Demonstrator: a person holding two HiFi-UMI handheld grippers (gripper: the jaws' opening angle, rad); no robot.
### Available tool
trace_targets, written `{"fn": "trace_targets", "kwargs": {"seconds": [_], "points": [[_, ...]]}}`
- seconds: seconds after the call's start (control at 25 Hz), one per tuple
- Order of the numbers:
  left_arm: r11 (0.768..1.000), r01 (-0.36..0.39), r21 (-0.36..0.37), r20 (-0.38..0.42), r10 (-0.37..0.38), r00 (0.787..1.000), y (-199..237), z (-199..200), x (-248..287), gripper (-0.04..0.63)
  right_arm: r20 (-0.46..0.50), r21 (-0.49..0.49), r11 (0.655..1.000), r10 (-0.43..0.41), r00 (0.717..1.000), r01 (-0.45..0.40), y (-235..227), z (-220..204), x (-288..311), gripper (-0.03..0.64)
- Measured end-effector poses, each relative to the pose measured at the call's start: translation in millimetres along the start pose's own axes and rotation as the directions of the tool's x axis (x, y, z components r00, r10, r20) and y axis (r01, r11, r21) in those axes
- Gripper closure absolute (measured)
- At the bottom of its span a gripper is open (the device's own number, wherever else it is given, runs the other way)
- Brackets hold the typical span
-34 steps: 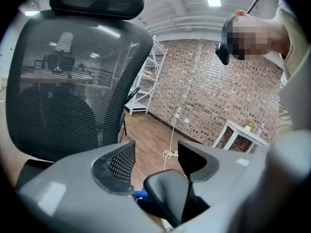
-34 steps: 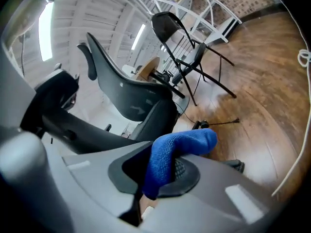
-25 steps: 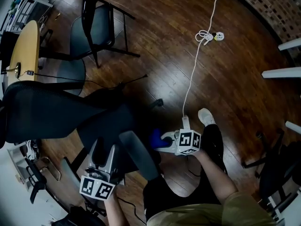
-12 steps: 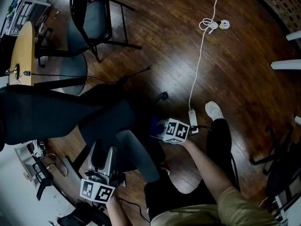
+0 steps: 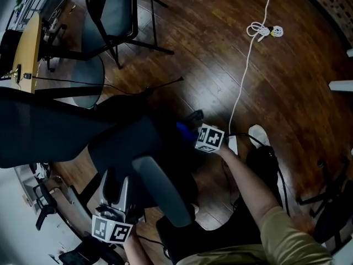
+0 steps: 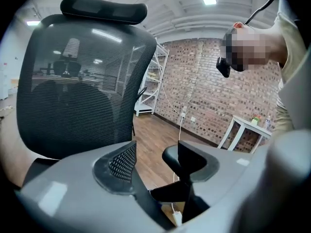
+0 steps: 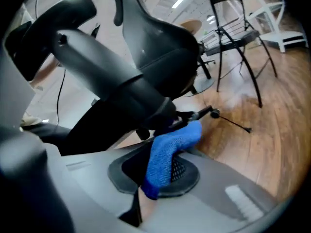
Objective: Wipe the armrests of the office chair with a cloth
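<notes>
Dark plank flooring carries everything in the head view. The office chair (image 5: pixel 127 142) stands toward the floor's left edge, its mesh back spread wide. 1 grey armrest (image 5: pixel 162 191) slopes down toward the person. The left tongs (image 5: pixel 117 182) sit just beside that armrest, on the side toward the mesh back. The right tongs (image 5: pixel 190 134) are at the seat's far edge with the blue cloth (image 5: pixel 183 129) in them. A white cable (image 5: pixel 242 87) runs across the floor to a power strip (image 5: pixel 233 144) beside the person's shoe. A folding chair (image 5: pixel 113 21) and a round table (image 5: pixel 26 51) stand further off.

In the left gripper view, the left tongs (image 6: pixel 155 161) are released. The 2 pads are apart with only floor showing between them. The mesh back (image 6: pixel 77 91) and headrest (image 6: pixel 104 8) fill the space ahead, with a brick wall (image 6: pixel 214 91) behind.

In the right gripper view, the right tongs (image 7: pixel 158 176) are clenched on the cloth (image 7: pixel 170 152). Its free end pokes toward the dark underside of the chair, near a thin lever (image 7: pixel 214 113). What I take for the armrest (image 7: pixel 92 47) runs above, apart from the cloth.

I'd say no wiping contact is made yet. The cloth is pinched by a narrow end, so dragging it along the pad could pull it loose. With nothing bracing the chair, a firm push might swing or roll it away. The lever could snag the cloth, and the cable lies close to the person's feet.
</notes>
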State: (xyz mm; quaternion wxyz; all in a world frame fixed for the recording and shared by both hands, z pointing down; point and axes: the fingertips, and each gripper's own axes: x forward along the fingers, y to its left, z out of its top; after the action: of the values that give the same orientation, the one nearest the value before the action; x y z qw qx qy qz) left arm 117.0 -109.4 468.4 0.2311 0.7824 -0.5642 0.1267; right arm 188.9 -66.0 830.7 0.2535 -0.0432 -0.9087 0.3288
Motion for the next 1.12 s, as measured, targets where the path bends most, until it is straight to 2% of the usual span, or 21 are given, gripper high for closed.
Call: {"fn": "trace_targets", "kwargs": {"seconds": [0.04,0.12,0.24,0.28,0.4,0.44,0.56,0.6,0.68,0.8,0.96,1.04,1.12], "points": [[1.000,-0.005,0.001,0.003,0.005,1.000,1.8,-3.4,0.4,0.337,0.050,0.051,0.998,-0.024,0.998,0.022,-15.7,4.0,-3.6,0.598],[1.000,-0.011,0.005,0.007,0.011,1.000,5.0,-8.3,0.8,0.336,0.195,0.142,0.990,-0.032,0.980,0.004,-37.1,25.3,-16.1,0.601],[1.000,-0.026,0.009,0.019,0.026,1.000,14.1,-10.1,-0.6,0.336,0.385,0.194,0.971,0.055,0.921,-0.139,-45.4,65.8,-25.7,0.600],[0.999,-0.033,0.008,0.025,0.033,0.999,17.4,-10.0,-0.5,0.336,0.412,0.195,0.962,0.097,0.906,-0.192,-44.3,75.4,-24.1,0.600],[0.999,-0.043,-0.008,0.042,0.043,0.998,22.3,-10.1,2.0,0.336,0.418,0.223,0.927,0.190,0.889,-0.303,-38.6,81.0,-17.8,0.600],[0.999,-0.039,-0.019,0.044,0.040,0.998,21.7,-10.2,2.3,0.336,0.439,0.266,0.902,0.201,0.876,-0.340,-38.5,79.1,-20.5,0.601],[0.998,-0.029,-0.049,0.036,0.031,0.999,20.9,-9.5,-1.8,0.336,0.527,0.394,0.795,0.217,0.822,-0.462,-33.7,72.7,-35.4,0.600],[0.998,-0.032,-0.058,0.032,0.034,0.999,21.7,-9.3,-4.3,0.337,0.541,0.407,0.775,0.222,0.811,-0.483,-29.1,70.1,-39.9,0.600],[0.996,-0.037,-0.078,0.026,0.039,0.999,22.3,-9.2,-7.9,0.337,0.548,0.400,0.770,0.235,0.803,-0.497,-16.9,63.9,-48.7,0.599],[0.994,-0.028,-0.106,0.014,0.030,0.999,18.7,-9.4,-9.3,0.337,0.519,0.386,0.759,0.290,0.804,-0.524,11.8,51.2,-53.7,0.599],[0.991,-0.015,-0.134,0.001,0.015,1.000,11.6,-8.4,-15.0,0.337,0.398,0.401,0.747,0.379,0.835,-0.530,61.5,26.1,-39.4,0.600],[0.990,-0.012,-0.143,0.004,0.013,1.000,7.6,-4.5,-20.3,0.337,0.338,0.424,0.780,0.336,0.879,-0.461,65.1,11.8,-42.2,0.599],[0.989,-0.012,-0.151,0.012,0.014,1.000,4.1,0.5,-26.6,0.337,0.282,0.423,0.843,0.227,0.932,-0.333,49.5,6.3,-59.5,0.598]]}}
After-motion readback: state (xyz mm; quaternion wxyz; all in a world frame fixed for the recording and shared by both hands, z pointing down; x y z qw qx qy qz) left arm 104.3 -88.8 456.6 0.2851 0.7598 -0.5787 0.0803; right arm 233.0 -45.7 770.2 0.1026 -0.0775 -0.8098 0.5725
